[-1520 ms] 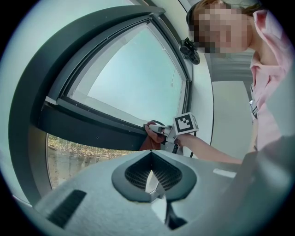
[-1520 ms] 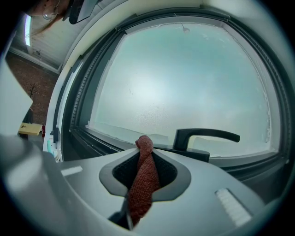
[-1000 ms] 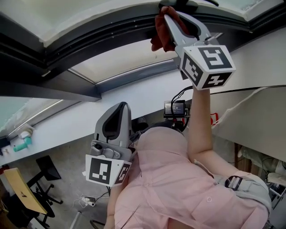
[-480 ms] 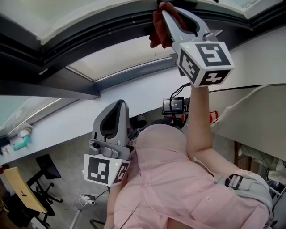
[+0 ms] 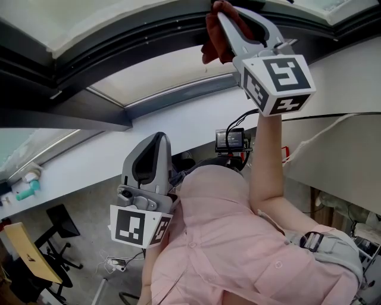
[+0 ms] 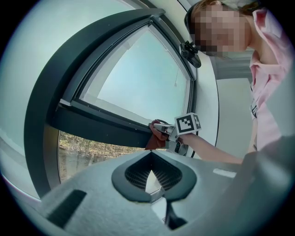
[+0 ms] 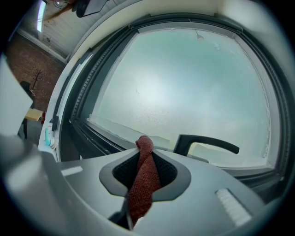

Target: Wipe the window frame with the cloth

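Observation:
My right gripper [image 5: 221, 13] is raised to the dark window frame [image 5: 119, 41] and is shut on a dark red cloth [image 5: 213, 40]. The cloth [image 7: 143, 179] runs between the jaws and pokes out toward the frosted pane; its tip sits near the frame's lower rail [image 7: 106, 138]. From the left gripper view the cloth [image 6: 156, 138] is pressed against the dark frame [image 6: 101, 124]. My left gripper [image 5: 152, 152] is held low by the person's chest, jaws shut on nothing, pointing up at the window.
A black window handle [image 7: 207, 142] sits on the frame just right of the cloth. A white sill [image 5: 89, 167] runs below the window. A person in a pink shirt [image 5: 226, 238] fills the lower middle. Chairs [image 5: 59, 238] stand on the floor at lower left.
The right gripper with the cloth has shifted slightly along the frame, first a little left then back right. The left gripper has stayed almost still.

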`<action>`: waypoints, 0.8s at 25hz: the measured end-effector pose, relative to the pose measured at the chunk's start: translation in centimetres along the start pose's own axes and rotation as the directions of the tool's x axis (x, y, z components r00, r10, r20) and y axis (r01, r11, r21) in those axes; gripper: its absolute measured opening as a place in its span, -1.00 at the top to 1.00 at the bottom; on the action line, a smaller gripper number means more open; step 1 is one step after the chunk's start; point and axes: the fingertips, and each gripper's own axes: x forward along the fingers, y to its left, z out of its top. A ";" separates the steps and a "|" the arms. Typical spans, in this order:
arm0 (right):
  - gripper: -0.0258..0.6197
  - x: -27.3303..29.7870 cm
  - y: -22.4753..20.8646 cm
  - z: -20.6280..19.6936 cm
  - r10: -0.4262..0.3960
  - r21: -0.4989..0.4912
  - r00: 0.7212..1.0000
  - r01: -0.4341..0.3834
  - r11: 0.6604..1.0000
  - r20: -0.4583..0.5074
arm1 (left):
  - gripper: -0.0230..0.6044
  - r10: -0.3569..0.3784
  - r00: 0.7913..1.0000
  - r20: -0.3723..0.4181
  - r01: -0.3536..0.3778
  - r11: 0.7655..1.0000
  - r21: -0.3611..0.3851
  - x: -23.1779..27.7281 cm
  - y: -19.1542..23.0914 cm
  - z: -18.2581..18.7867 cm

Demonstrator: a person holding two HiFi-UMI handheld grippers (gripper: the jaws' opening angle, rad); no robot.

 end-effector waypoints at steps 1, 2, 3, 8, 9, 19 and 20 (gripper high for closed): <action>0.72 0.0 -0.1 -0.1 0.002 -0.003 1.000 -0.002 1.000 0.000 | 0.94 0.002 1.000 0.000 -0.002 1.000 0.000 0.0 0.1 0.0; 0.72 0.0 -0.2 -0.1 0.001 -0.002 1.000 -0.001 1.000 -0.001 | 0.94 0.005 1.000 0.001 -0.005 1.000 0.003 0.0 0.3 0.1; 0.72 -0.1 -0.3 -0.2 0.001 -0.002 1.000 -0.001 1.000 -0.004 | 0.94 0.007 1.000 0.003 -0.007 1.000 0.011 0.1 0.5 0.3; 0.71 -0.2 -0.8 -0.2 0.021 -0.012 1.000 -0.021 1.000 0.011 | 0.94 0.028 0.999 0.024 -0.031 0.989 0.146 0.5 1.3 2.2; 0.71 -0.3 -0.9 -0.3 0.019 -0.013 1.000 -0.018 1.000 0.013 | 0.94 0.029 0.999 0.031 -0.034 0.985 0.172 0.7 1.4 2.5; 0.71 -1.3 -2.8 -2.1 -0.016 0.024 1.000 0.015 1.000 0.018 | 0.94 -0.028 0.979 0.200 -0.017 0.975 0.220 4.9 0.4 4.9; 0.71 -1.3 -2.7 -2.0 -0.011 0.026 1.000 0.011 1.000 0.011 | 0.94 -0.039 0.979 0.201 -0.008 0.974 0.225 5.2 0.3 4.8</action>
